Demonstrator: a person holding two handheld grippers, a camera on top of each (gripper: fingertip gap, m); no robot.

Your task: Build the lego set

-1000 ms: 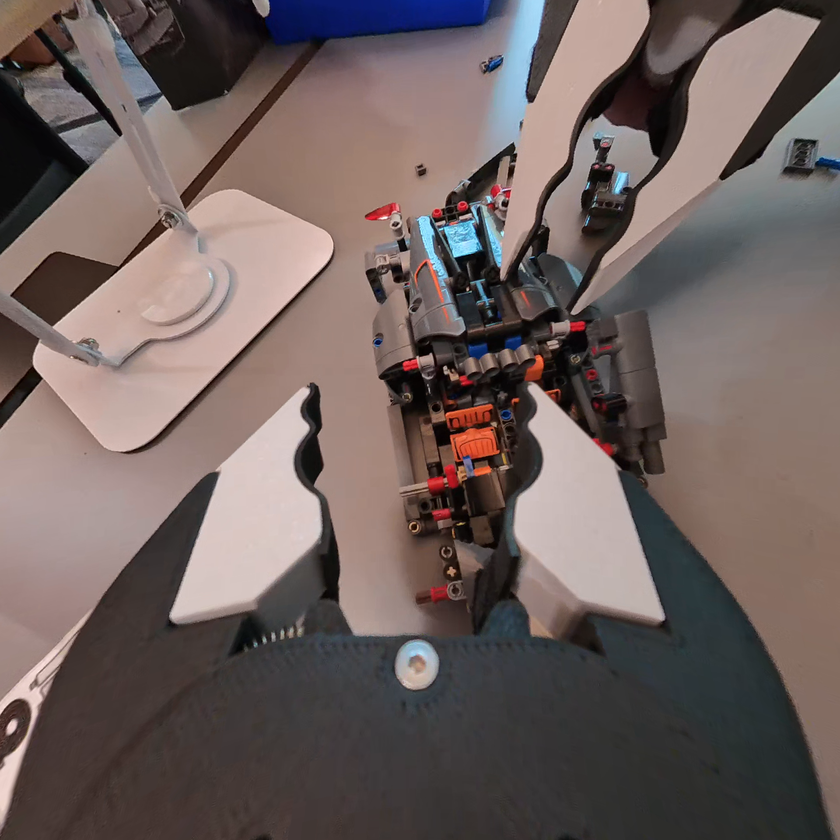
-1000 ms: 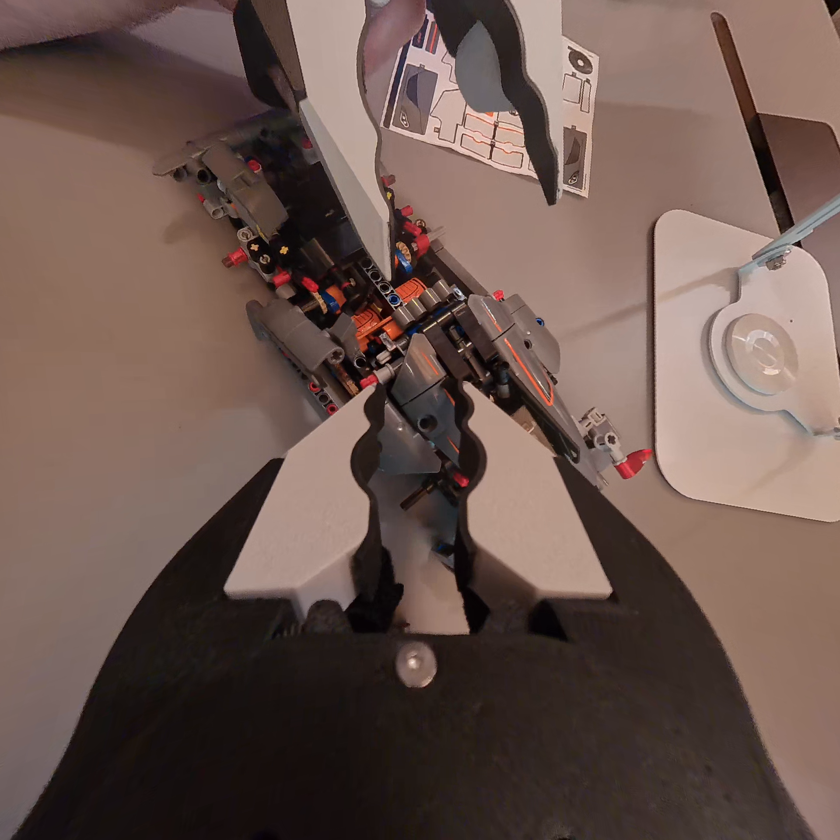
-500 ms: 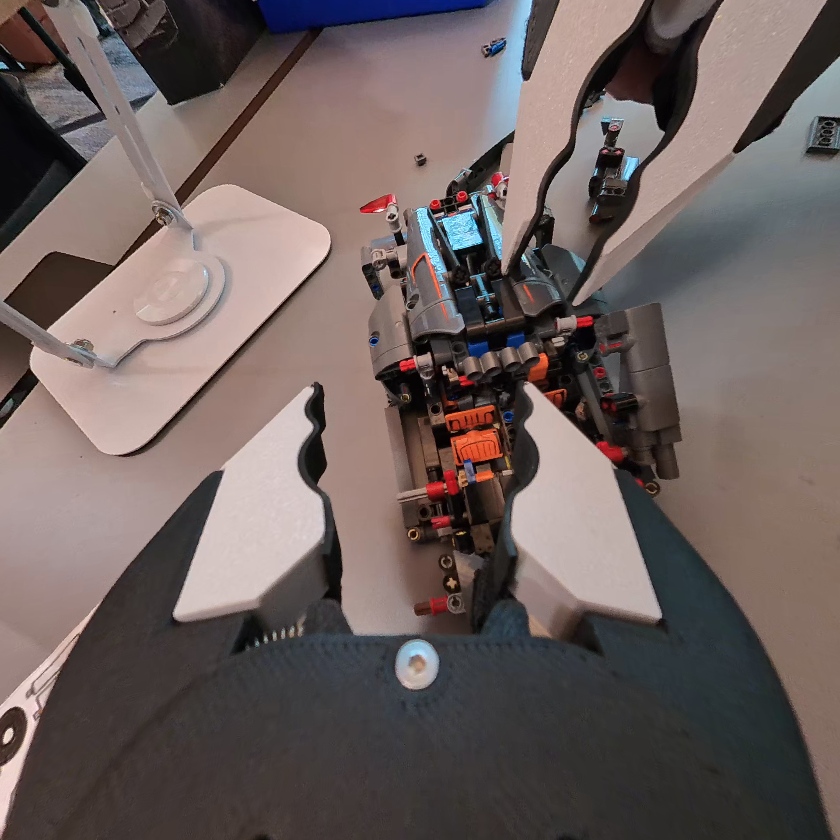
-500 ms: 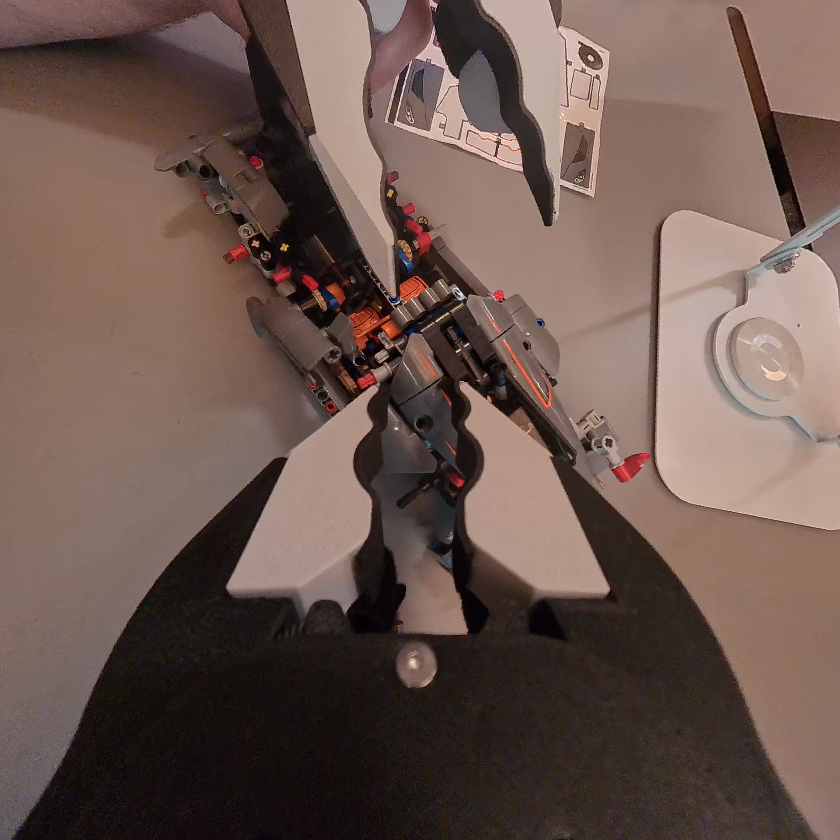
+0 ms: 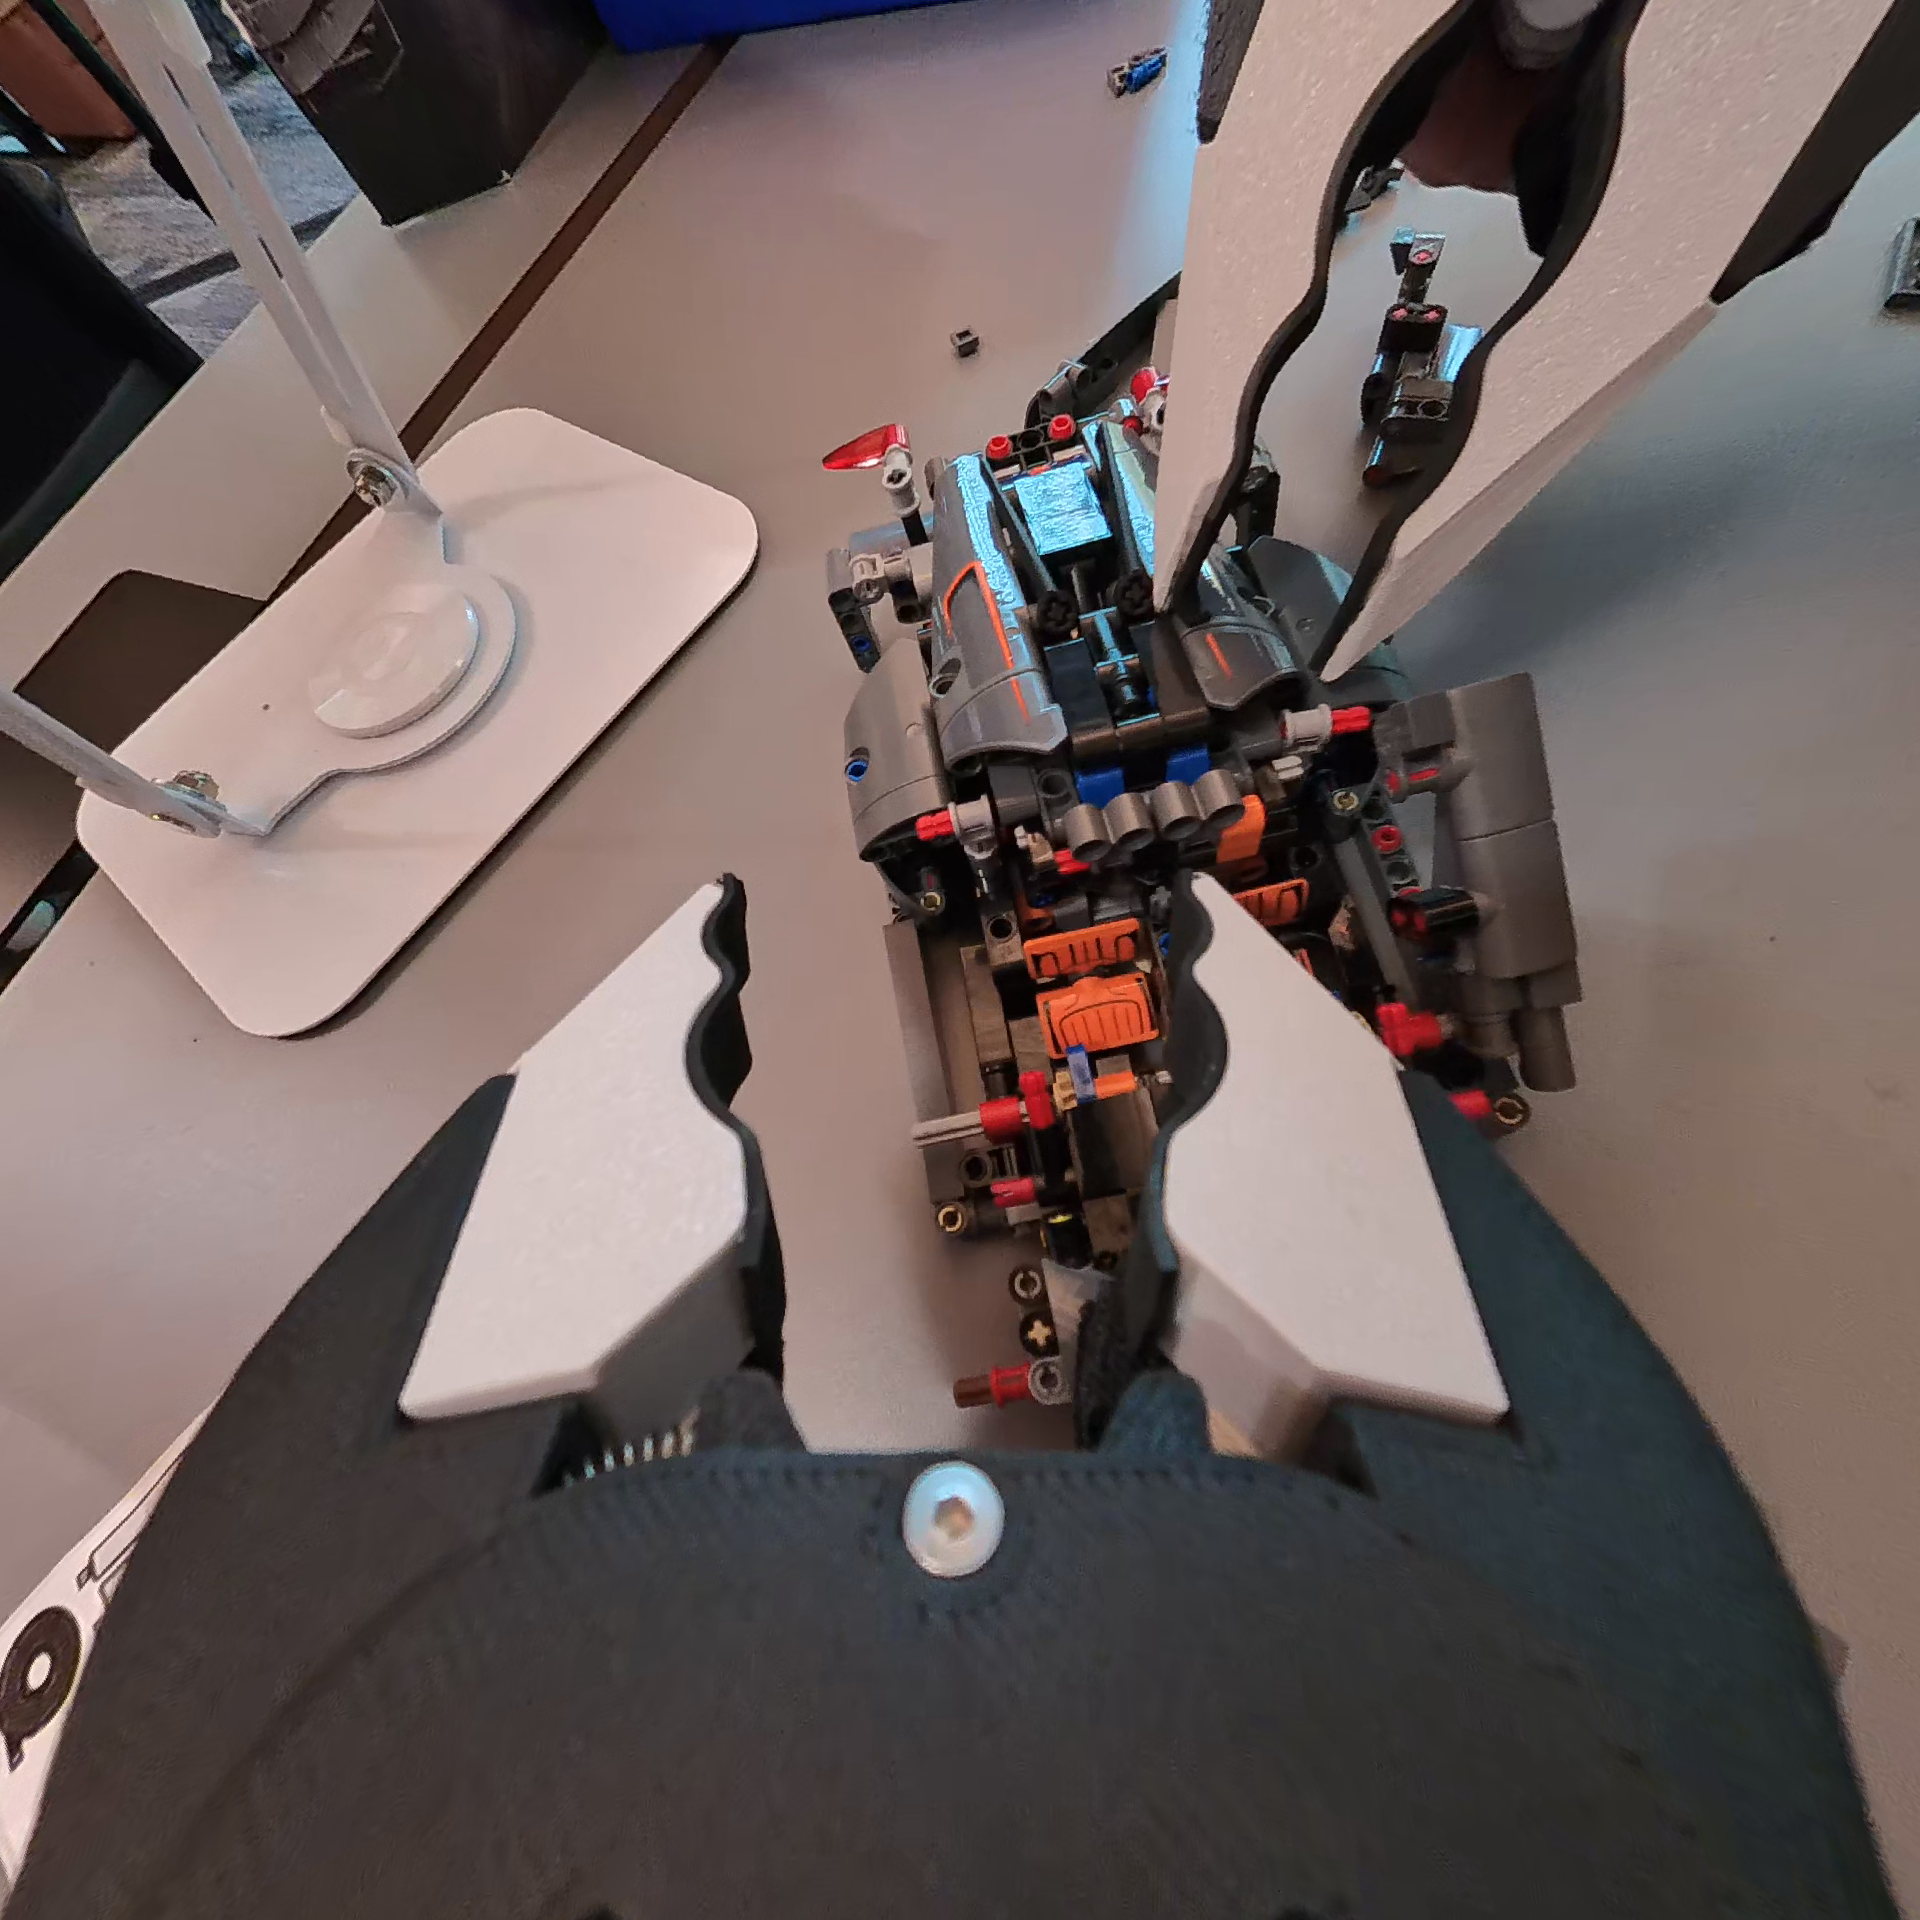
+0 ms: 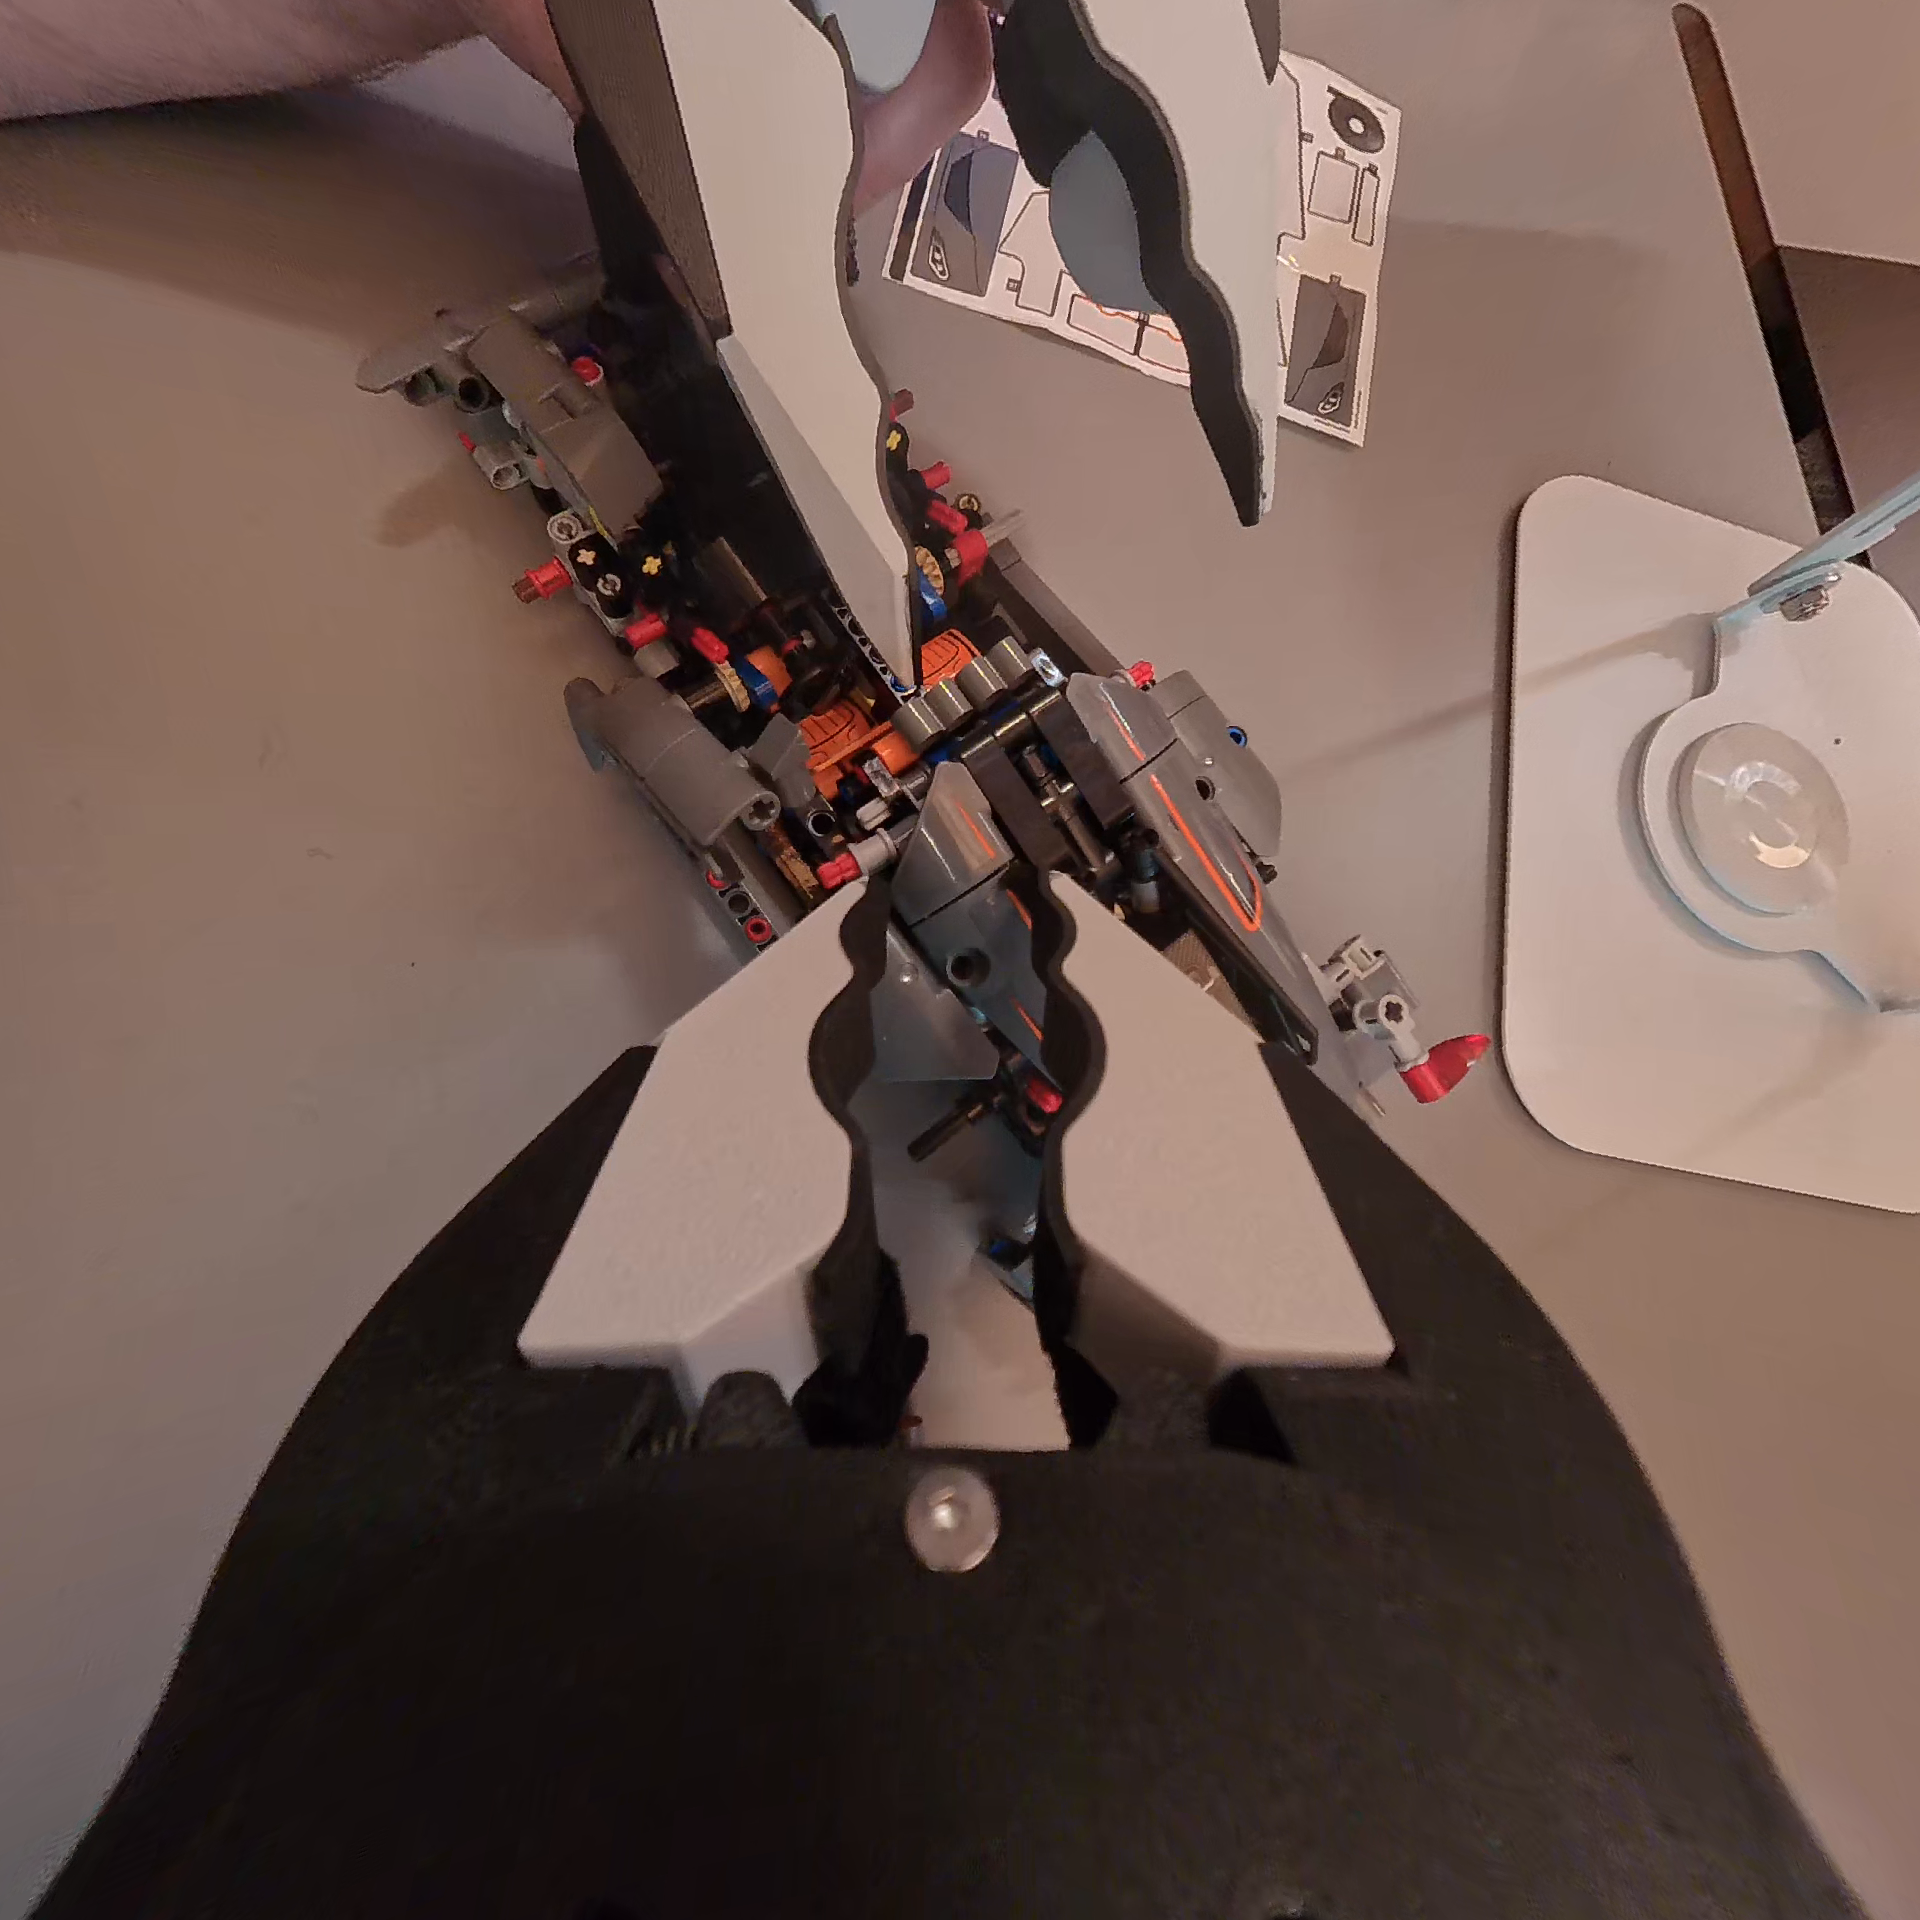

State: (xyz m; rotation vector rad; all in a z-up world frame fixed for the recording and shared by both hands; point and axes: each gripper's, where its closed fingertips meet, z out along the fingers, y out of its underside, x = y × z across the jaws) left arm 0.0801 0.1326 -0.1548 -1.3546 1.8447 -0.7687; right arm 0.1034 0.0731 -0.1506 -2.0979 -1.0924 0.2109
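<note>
A half-built grey, black and orange lego vehicle (image 5: 1143, 831) lies on the grey table, and also shows in the right wrist view (image 6: 831, 727). My left gripper (image 5: 961, 894) is open. Its right finger (image 5: 1278, 1091) rests on the model's middle and its left finger hangs over bare table. My right gripper (image 6: 961, 894) is shut on a grey wedge panel with an orange stripe (image 6: 966, 914) at the model's end. In the left wrist view it comes down from the top right (image 5: 1252, 634). The left gripper shows at the top of the right wrist view (image 6: 1075, 587).
A white stand base (image 5: 416, 707) sits left of the model, and at the right in the right wrist view (image 6: 1714, 831). A sticker sheet (image 6: 1320, 260) lies beyond the model. A small black sub-assembly (image 5: 1413, 384) and loose pieces (image 5: 966, 341) lie farther off. A hand (image 6: 260, 52) holds the left gripper.
Little has changed. In the right wrist view the left gripper's lower finger has slid slightly along the model toward my right gripper. The right gripper keeps its hold on the panel.
</note>
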